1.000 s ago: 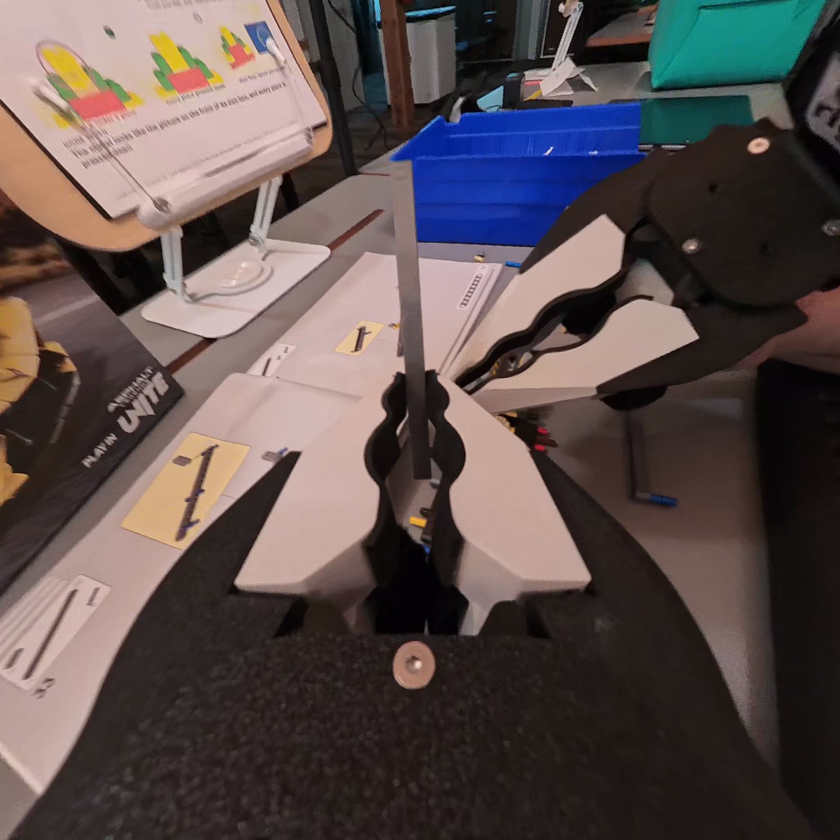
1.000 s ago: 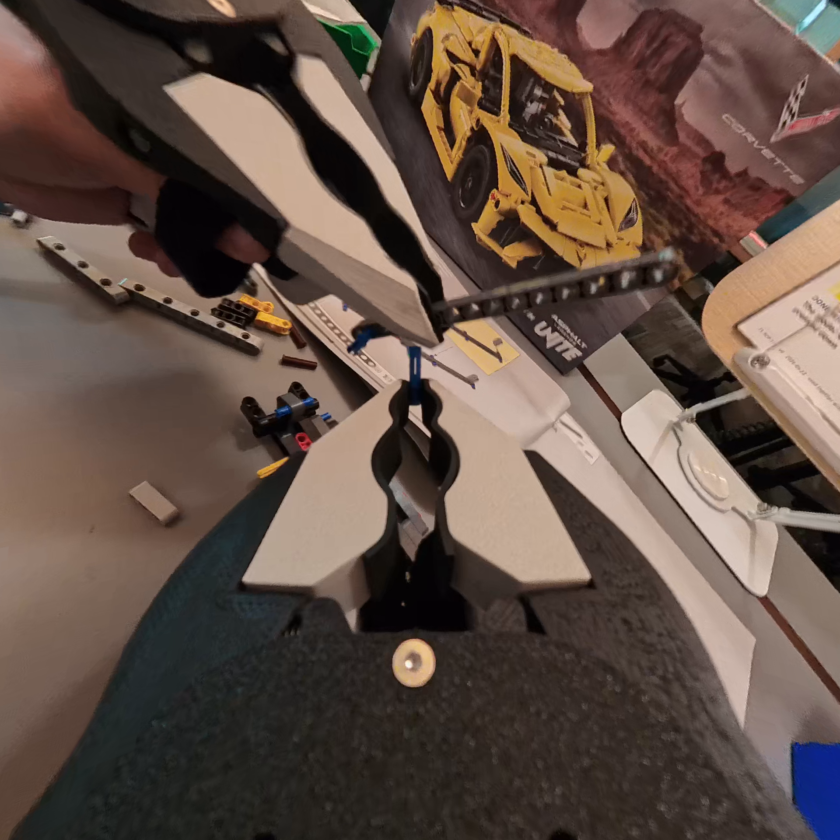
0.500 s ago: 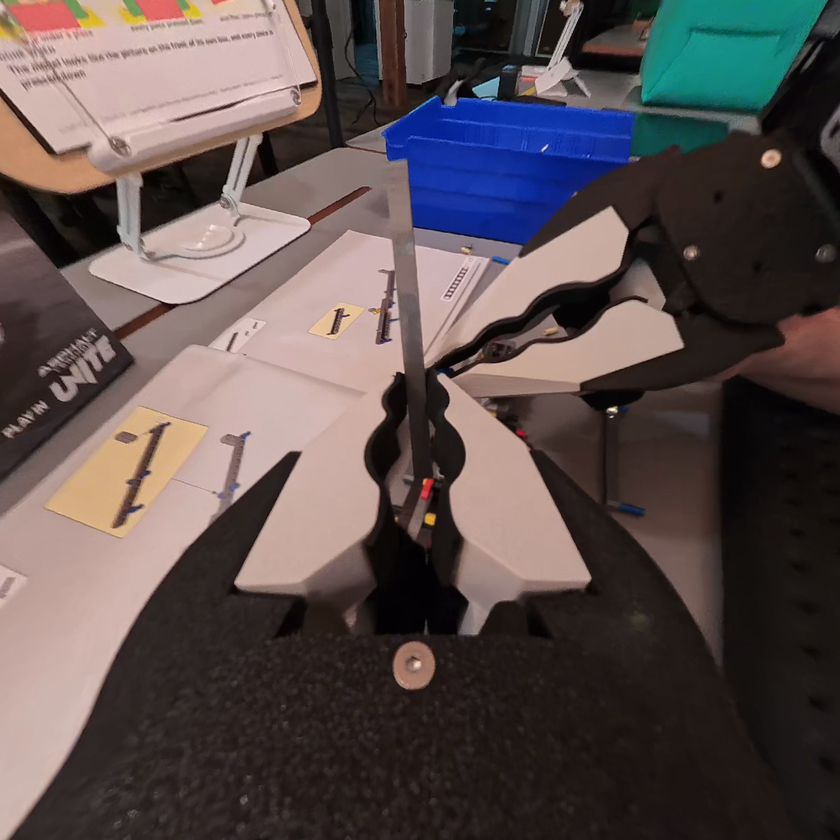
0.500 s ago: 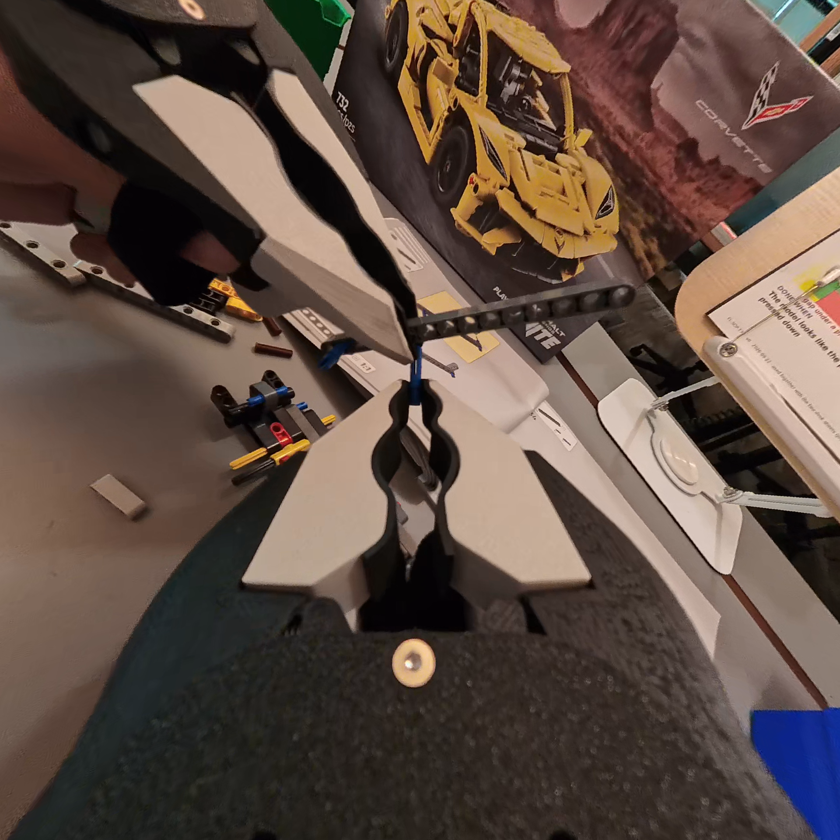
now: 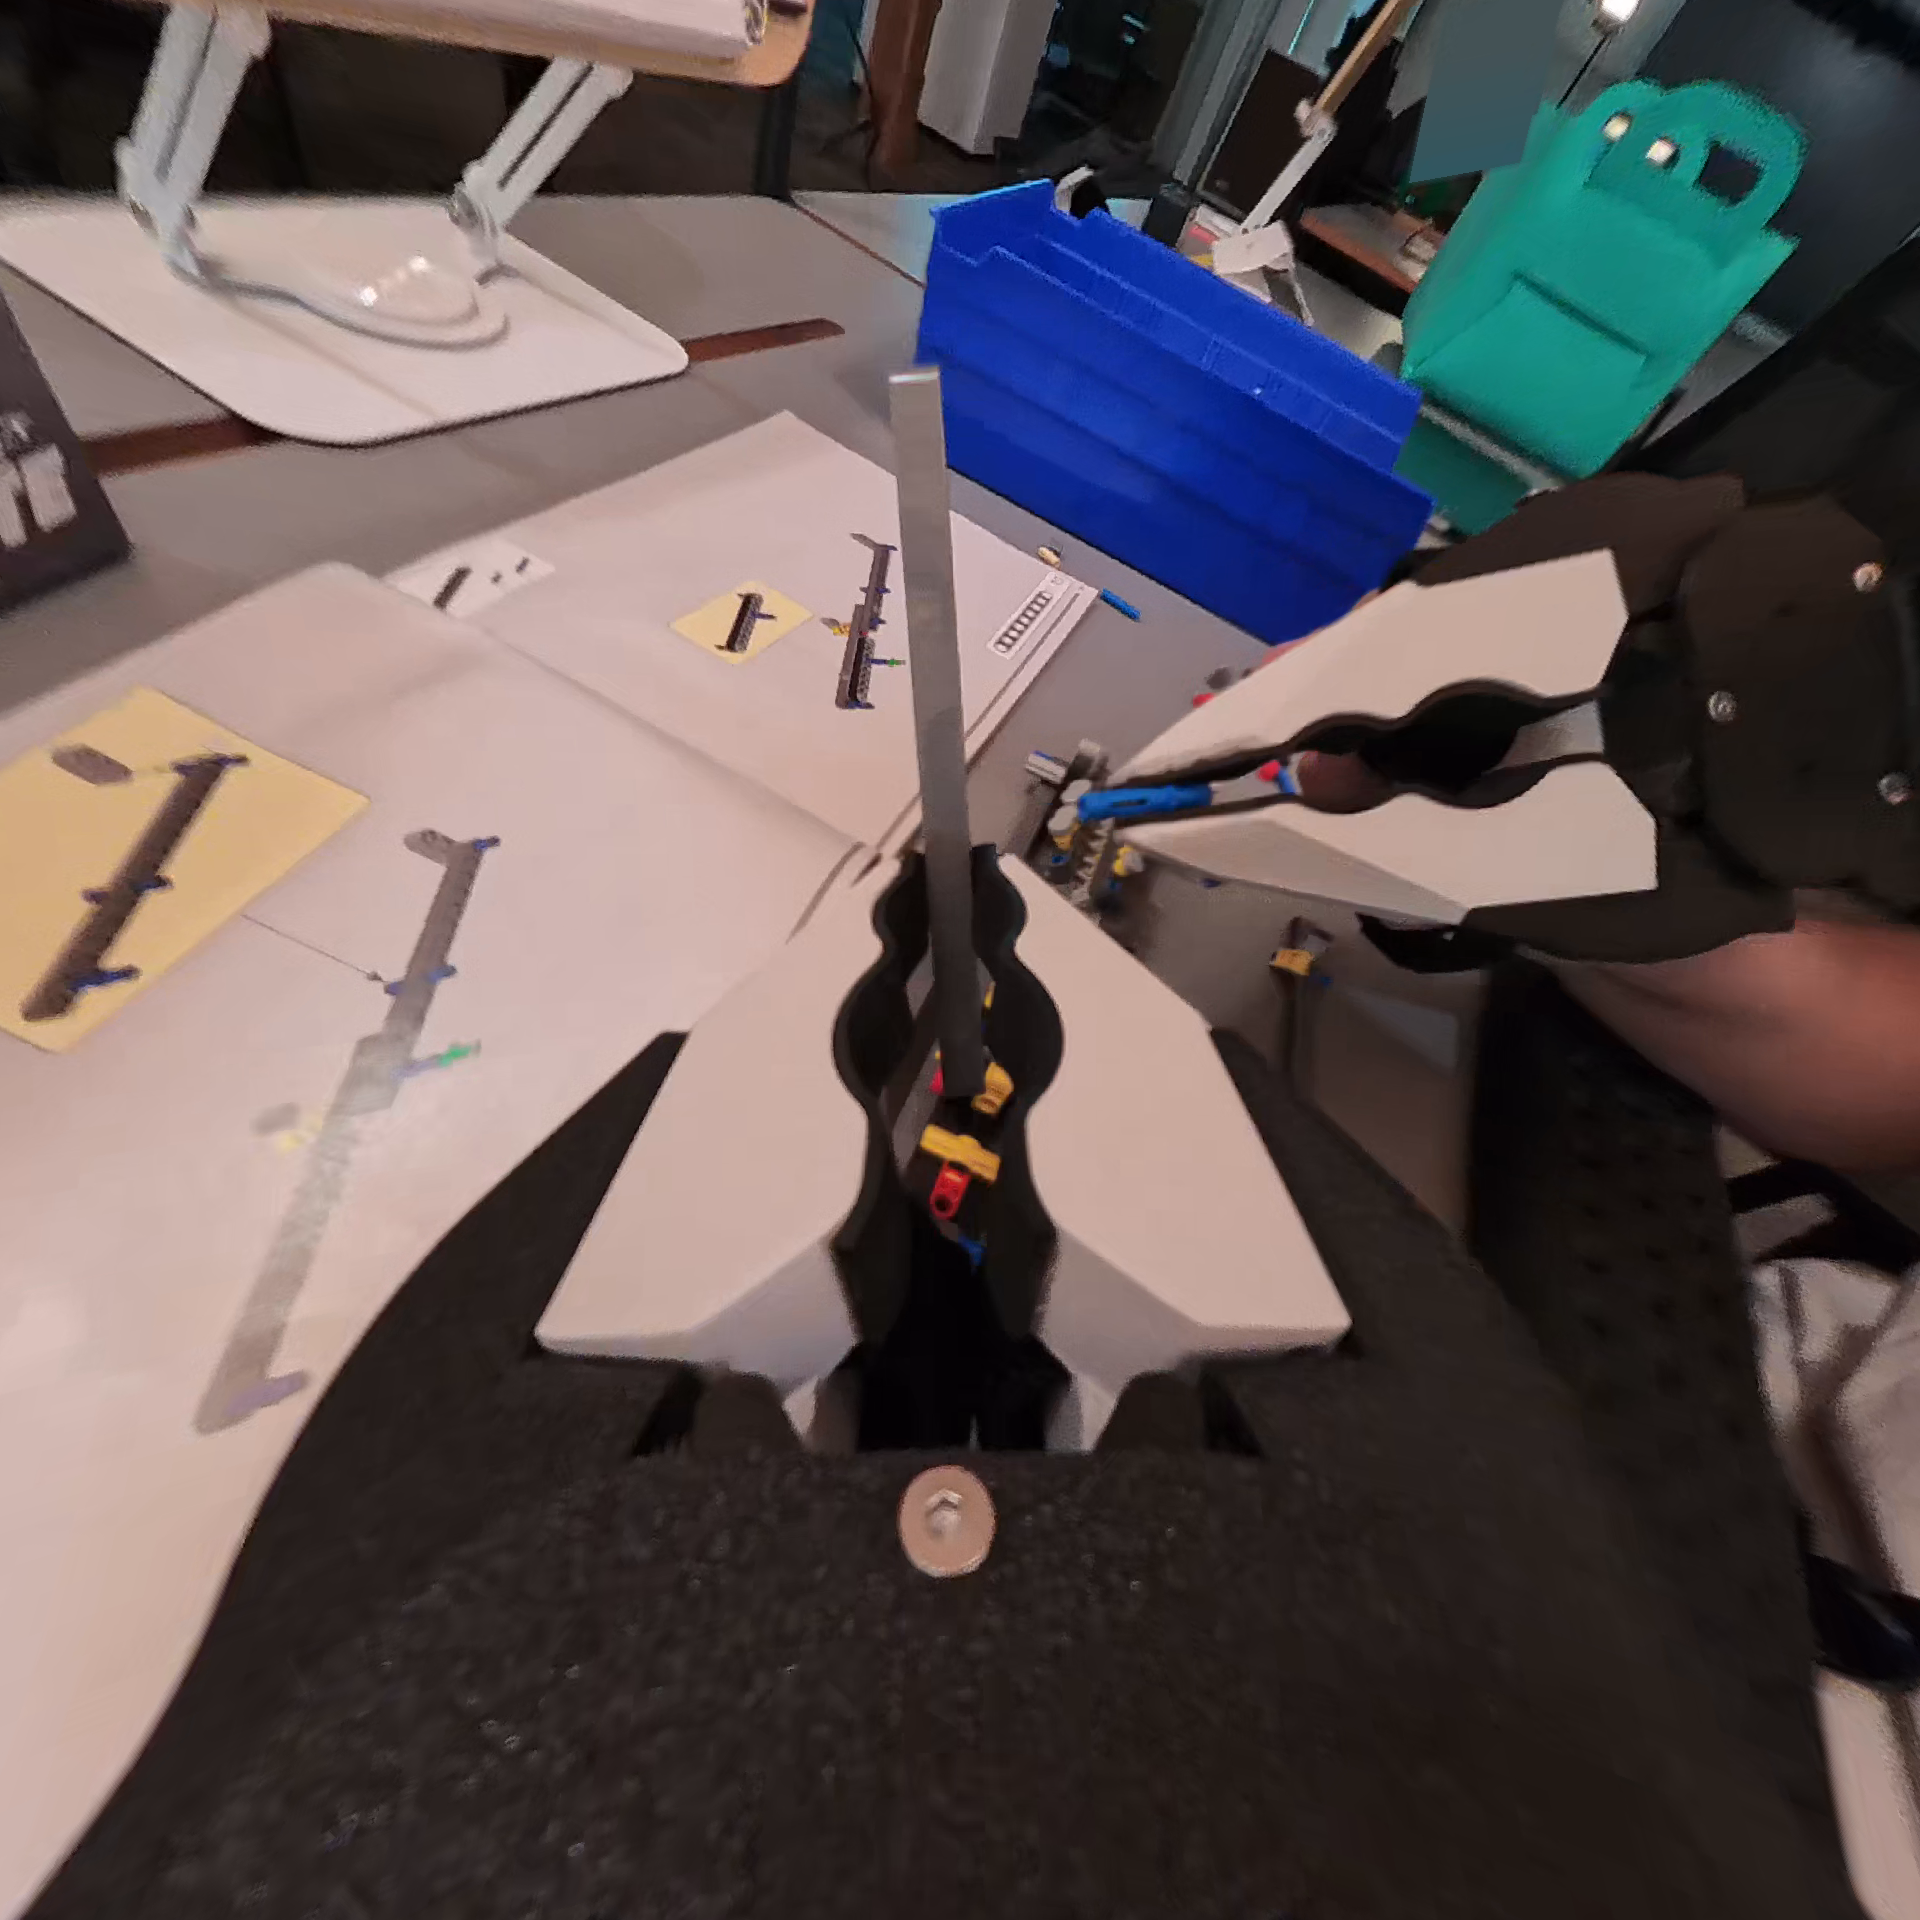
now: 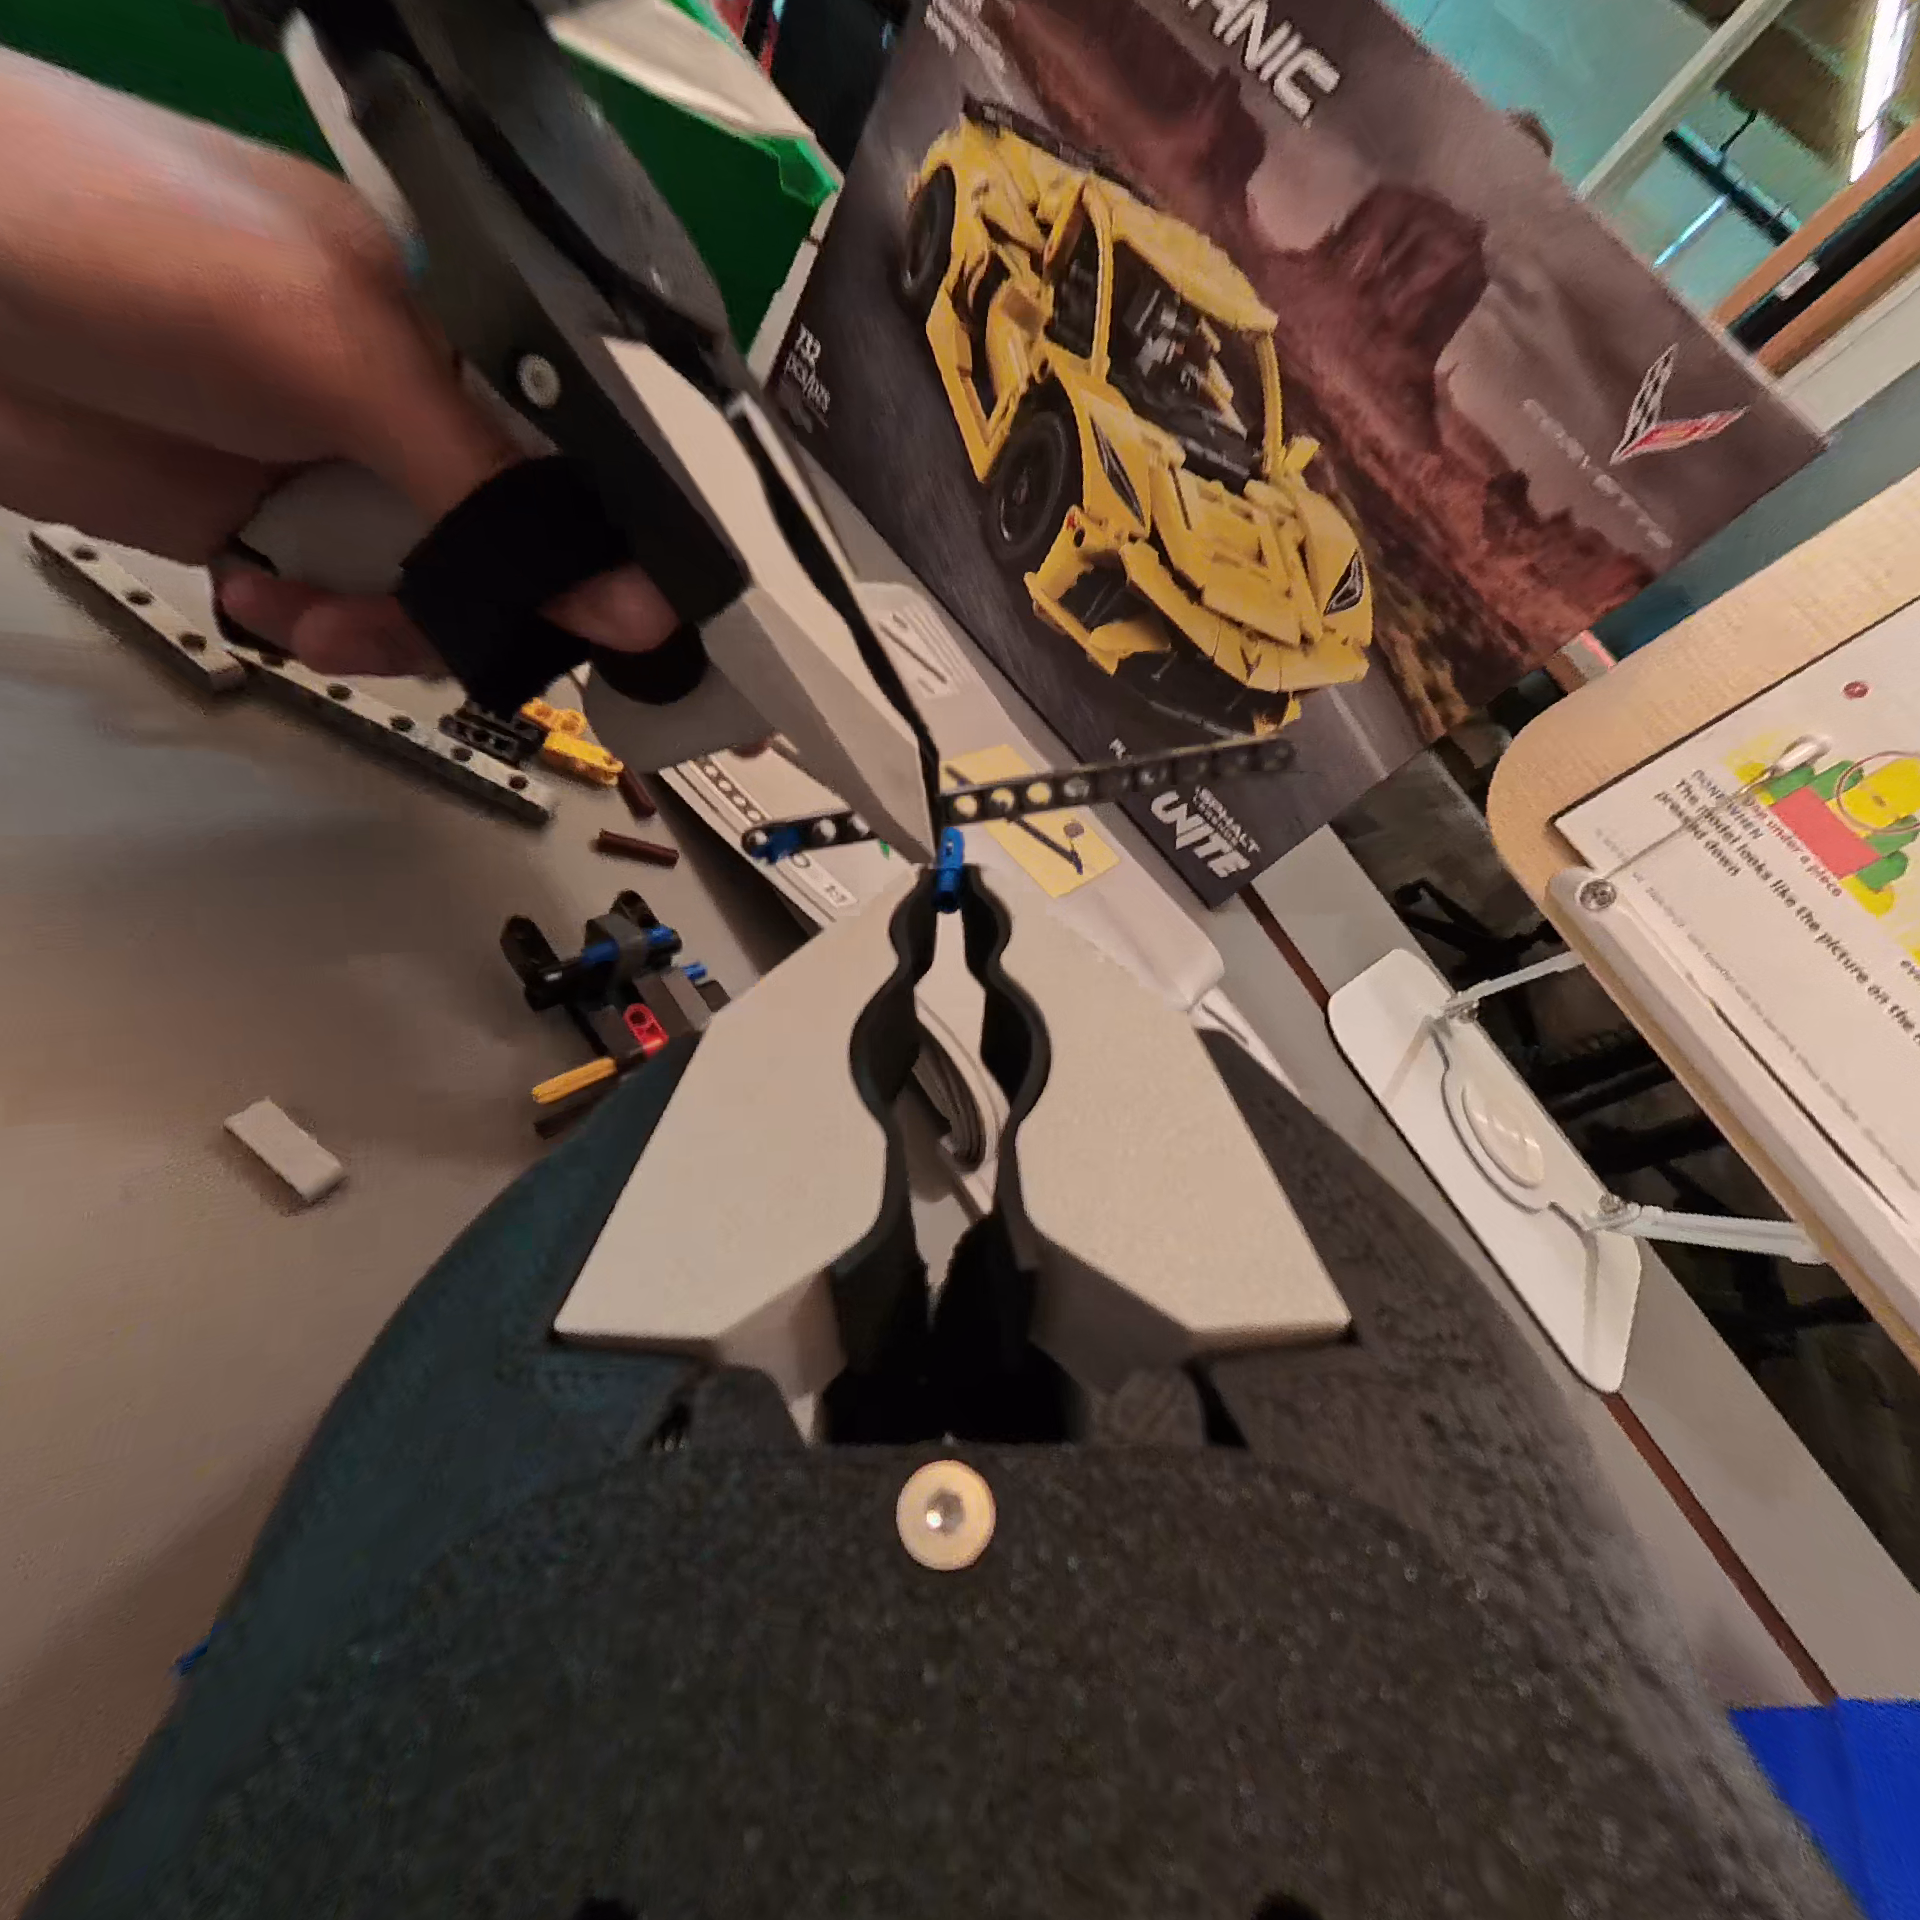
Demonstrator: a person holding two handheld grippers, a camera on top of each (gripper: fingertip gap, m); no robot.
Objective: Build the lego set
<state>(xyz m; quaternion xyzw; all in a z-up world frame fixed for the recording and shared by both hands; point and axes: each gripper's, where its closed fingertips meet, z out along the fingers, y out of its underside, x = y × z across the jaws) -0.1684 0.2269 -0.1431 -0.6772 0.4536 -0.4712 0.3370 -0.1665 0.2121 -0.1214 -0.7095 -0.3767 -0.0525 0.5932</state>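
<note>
My left gripper (image 5: 943,864) is shut on a long grey beam (image 5: 930,623) that stands up out of its jaws. In the right wrist view the same beam (image 6: 1101,777) runs level, dark and full of holes, pinched at the tip of the left gripper (image 6: 920,821). My right gripper (image 6: 943,885) is shut on a short blue pin (image 6: 948,868). The pin points up at the underside of the beam, right at the left gripper's tip. In the left wrist view the right gripper (image 5: 1107,802) comes in from the right with the blue pin (image 5: 1143,800) in its tip.
An open instruction booklet (image 5: 582,810) lies under the grippers. A blue bin (image 5: 1164,416) and a teal bag (image 5: 1579,291) stand behind it. The set's box (image 6: 1247,364), a document stand (image 6: 1496,1143), loose small pieces (image 6: 603,977), grey beams (image 6: 343,707) and a grey tile (image 6: 283,1146) are on the table. My two grippers' fingertips are within a few centimetres of each other. It is some 12 centimetres from my left tips to the grey tile (image 6: 283,1146).
The right gripper has brought the blue pin closer under the beam. The left gripper has shifted and tilted down over the booklet, still holding the beam.
</note>
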